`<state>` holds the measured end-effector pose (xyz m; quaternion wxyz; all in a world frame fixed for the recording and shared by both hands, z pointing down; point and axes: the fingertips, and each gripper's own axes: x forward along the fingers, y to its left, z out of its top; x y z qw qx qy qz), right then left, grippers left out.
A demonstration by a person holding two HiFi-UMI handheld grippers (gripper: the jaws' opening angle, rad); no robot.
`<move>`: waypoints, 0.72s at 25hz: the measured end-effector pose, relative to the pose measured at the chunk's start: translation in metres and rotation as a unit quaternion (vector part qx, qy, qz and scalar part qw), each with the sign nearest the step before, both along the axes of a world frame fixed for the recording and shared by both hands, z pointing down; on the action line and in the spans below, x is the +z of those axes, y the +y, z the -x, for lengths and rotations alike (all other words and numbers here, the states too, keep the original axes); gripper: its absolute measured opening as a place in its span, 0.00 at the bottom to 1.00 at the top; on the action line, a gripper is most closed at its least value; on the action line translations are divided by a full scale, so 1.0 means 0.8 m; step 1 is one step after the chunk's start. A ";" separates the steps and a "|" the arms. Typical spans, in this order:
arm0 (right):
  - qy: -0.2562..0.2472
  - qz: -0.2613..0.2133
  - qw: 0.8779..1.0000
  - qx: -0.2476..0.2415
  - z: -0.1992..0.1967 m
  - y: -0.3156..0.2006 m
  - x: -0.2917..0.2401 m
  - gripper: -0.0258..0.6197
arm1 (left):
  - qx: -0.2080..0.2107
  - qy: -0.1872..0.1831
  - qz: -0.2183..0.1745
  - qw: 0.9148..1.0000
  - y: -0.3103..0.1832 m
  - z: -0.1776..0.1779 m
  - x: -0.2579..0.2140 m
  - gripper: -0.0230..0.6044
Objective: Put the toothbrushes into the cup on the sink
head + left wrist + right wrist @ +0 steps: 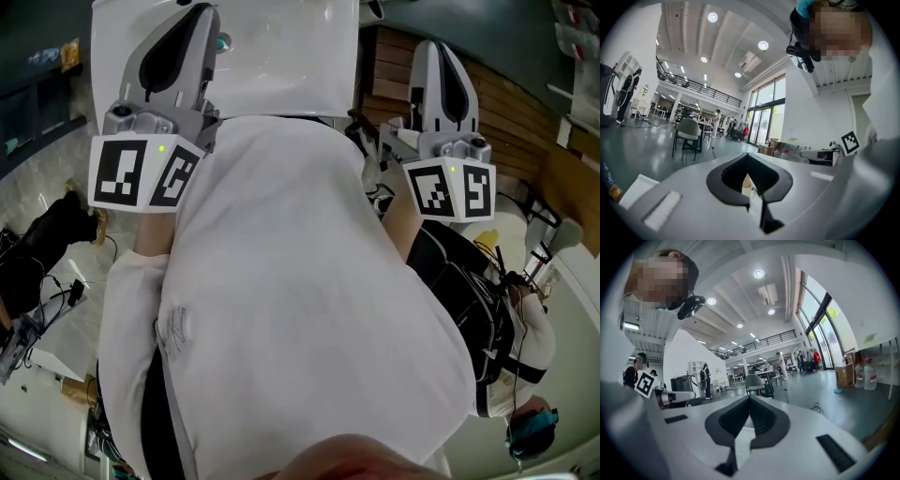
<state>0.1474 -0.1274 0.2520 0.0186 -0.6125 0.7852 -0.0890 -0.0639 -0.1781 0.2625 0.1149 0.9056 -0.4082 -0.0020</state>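
your grey left gripper (749, 156) and grey right gripper (750, 398) are both clenched, empty. no toothbrush or cup shows; expect light, stiff, slippery handles, so pinch mid-handle.

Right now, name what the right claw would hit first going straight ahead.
Nothing close: the right claw points over open floor. First in line looks like the grey chair far off, though depth is unclear.

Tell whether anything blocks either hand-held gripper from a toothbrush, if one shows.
No toothbrush, cup or sink shows in any view, so no path can be judged. The left hand-held gripper and right hand-held gripper are shut and empty.
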 end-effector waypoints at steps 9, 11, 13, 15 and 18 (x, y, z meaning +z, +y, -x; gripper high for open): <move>0.001 0.001 1.000 0.002 0.011 -0.005 -0.001 0.05 | 0.013 -0.004 -0.007 1.000 -0.001 0.003 -0.004 0.03; 0.000 0.001 1.000 0.002 0.015 -0.006 -0.001 0.05 | 0.013 -0.005 -0.008 1.000 -0.001 0.005 -0.005 0.03; 0.000 0.002 1.000 0.003 0.018 -0.008 -0.002 0.05 | 0.015 -0.005 -0.007 1.000 -0.002 0.007 -0.007 0.03; 0.000 0.003 1.000 0.004 0.018 -0.009 -0.003 0.05 | 0.018 -0.001 -0.002 1.000 -0.004 0.007 -0.008 0.03; -0.001 0.006 1.000 0.007 0.018 -0.010 -0.001 0.05 | 0.023 0.006 0.012 1.000 -0.006 0.008 -0.003 0.03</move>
